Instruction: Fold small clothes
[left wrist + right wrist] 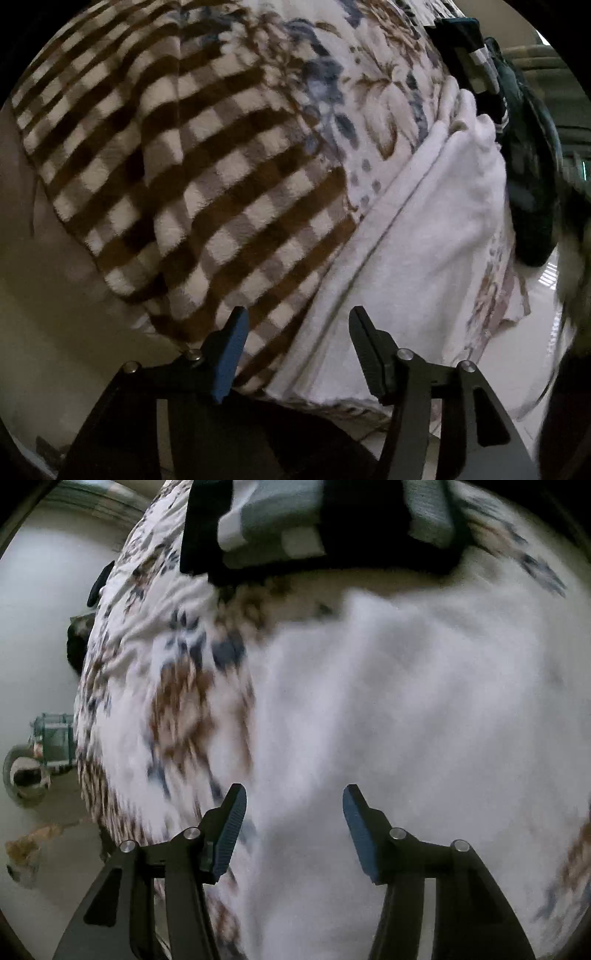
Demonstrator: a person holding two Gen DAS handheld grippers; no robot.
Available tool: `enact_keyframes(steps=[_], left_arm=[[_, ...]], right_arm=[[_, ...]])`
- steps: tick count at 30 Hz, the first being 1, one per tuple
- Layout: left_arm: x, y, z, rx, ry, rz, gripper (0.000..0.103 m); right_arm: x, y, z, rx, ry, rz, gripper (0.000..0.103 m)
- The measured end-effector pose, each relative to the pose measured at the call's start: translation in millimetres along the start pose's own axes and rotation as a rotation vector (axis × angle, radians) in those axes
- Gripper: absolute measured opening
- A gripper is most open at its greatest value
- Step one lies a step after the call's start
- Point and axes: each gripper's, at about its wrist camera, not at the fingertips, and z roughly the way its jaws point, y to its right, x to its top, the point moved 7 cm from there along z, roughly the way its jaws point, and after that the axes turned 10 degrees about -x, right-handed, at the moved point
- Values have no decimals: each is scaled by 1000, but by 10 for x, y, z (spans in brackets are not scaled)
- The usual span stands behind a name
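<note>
Left gripper (297,325) – fingers apart above checked cloth (192,177) and white towel (417,236); right gripper (293,803) – fingers apart, over the towel.

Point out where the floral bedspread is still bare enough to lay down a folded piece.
Bare floral bedspread shows beyond the checkered blanket and white cloth, short of the dark folded stack. In the right wrist view, another open strip runs left of the white cloth. The near middle is crowded. Both claws, left and right, are open.
</note>
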Motion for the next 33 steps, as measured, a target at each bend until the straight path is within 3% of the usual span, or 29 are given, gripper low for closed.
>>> enact_keyframes(steps=[3,7,8,9,10,11,13,14,17,20,22,24,25,26,27,30,33], left_arm=[[-10,197,126,37,-45,97,54],[-74,319,542,133,-113,209,53],[-69,334,581,149,-107,228,41],[-48,355,615,162,-93,252,16],[-37,370,633,168,-90,275,15],[-36,376,630,182,-91,294,14],[-52,384,588,219,-88,328,13],[-67,401,593,239,-95,341,13],[-96,457,527,296,-142,376,15],[11,806,383,293,-171,394,19],[272,1242,191,250,-111,421,23],[587,1624,81,173,-28,430,31],[815,1826,79,128,10,433,37],[1034,1986,125,95,41,434,50],[1195,2064,164,81,63,438,55],[1988,2448,619,24,118,452,55],[2560,2577,1123,23,95,440,55]], right_arm=[[-783,544,-37,-62,-46,40,57],[-1887,1152,301,-71,-206,184,57],[-2210,1252,447,-43,-254,233,57],[-2375,1286,534,-25,-276,255,57],[-2549,1300,630,3,-292,271,56],[-2691,1294,714,25,-294,275,52],[-2868,1254,824,45,-264,249,29],[-2930,1233,841,66,-239,245,11],[-3079,1231,844,48,-200,218,8],[-3100,1227,737,37,-221,187,9],[-2964,1253,564,47,-226,201,22],[-2755,1335,270,100,-171,230,44],[-2665,1374,158,110,-137,239,47],[-2531,1441,32,110,-94,251,50],[-2386,1506,-56,106,-58,266,52],[-1912,1707,-132,91,22,324,53],[-1398,1916,-134,77,88,396,53]])
